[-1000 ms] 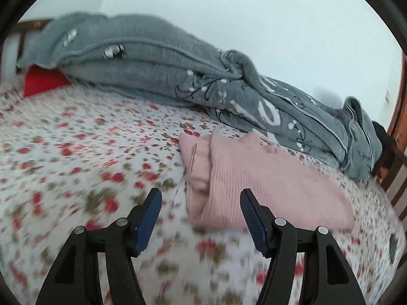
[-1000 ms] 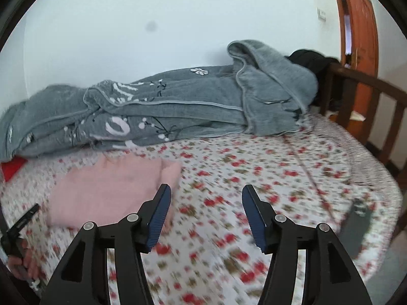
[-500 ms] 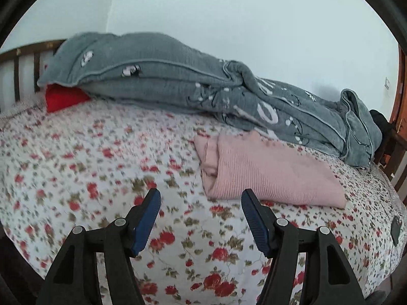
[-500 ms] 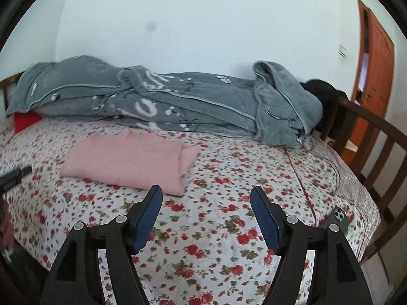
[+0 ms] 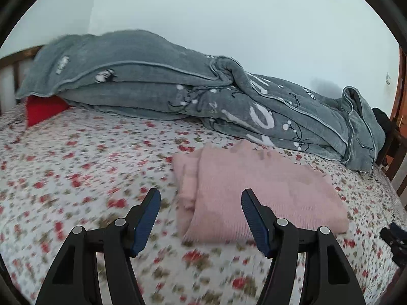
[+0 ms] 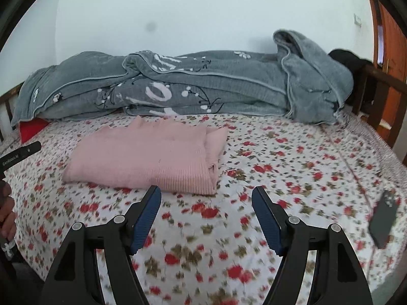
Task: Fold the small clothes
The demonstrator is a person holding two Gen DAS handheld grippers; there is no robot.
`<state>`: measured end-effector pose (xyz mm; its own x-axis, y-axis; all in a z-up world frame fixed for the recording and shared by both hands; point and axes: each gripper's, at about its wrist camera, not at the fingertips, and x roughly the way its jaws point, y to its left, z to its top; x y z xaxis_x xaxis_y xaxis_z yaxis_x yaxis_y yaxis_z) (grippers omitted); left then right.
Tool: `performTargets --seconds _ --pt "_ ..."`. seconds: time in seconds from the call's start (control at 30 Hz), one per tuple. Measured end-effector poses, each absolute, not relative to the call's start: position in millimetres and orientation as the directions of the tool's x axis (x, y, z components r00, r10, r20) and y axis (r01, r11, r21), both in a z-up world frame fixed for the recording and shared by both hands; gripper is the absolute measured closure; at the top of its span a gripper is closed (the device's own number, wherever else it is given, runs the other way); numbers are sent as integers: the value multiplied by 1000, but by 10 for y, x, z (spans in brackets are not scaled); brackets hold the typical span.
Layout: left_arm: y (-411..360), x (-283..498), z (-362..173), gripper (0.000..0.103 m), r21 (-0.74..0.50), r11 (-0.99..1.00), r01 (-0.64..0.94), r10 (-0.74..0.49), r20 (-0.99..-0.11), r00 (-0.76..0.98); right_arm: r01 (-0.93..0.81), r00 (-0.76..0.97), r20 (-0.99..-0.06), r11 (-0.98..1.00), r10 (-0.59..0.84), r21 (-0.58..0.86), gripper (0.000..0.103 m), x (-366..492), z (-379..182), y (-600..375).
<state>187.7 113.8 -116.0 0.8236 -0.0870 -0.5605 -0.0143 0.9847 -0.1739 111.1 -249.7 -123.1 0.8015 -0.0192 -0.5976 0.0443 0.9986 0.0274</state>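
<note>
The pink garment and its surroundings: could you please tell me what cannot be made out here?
- Pink garment: its type; folded, so its shape is hidden in both views.
- Red item: mostly hidden beneath the grey blanket.
- Bedsheet: near pattern smeared by motion blur, left wrist view.
- Dark phone-like object: too blurred to identify.

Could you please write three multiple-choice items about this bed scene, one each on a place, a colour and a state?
1. Where does the folded pink knitted garment lie?
A. on the floral bedsheet, in front of the grey blanket
B. on top of the grey blanket
C. on the floor

2. What colour is the cushion peeking from under the blanket?
A. blue
B. red
C. yellow

3. What is between the pads of the right tongs?
A. the pink garment
B. a phone
C. nothing

Answers: 1 A, the sheet shows all round it; 2 B, a red corner shows at the blanket's end; 3 C, only sheet shows through the gap.
</note>
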Motion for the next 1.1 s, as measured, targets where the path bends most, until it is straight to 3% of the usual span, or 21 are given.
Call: performTargets --seconds 0.4,0.6,0.7,0.9,1.1 --pt "1085 2793 -1517 39 -269 963 6 -186 -649 738 42 790 -613 993 32 107 25 2193 -1288 -2715" --pt "1084 2907 -1912 39 -259 965 34 -216 -719 660 31 756 -653 994 44 103 24 2444 -1704 -2733" --pt "1135 2923 -1947 36 -299 953 54 -261 -717 646 30 713 -696 987 89 158 24 2563 -1847 -2795" --pt "1277 3009 -2078 32 -405 913 41 -345 -715 609 67 703 -694 956 158 285 24 2770 -1886 -2895" --pt "1342 3126 -2133 32 -470 883 -1 -376 -706 600 48 638 -744 954 198 295 24 2920 -2058 -2833"
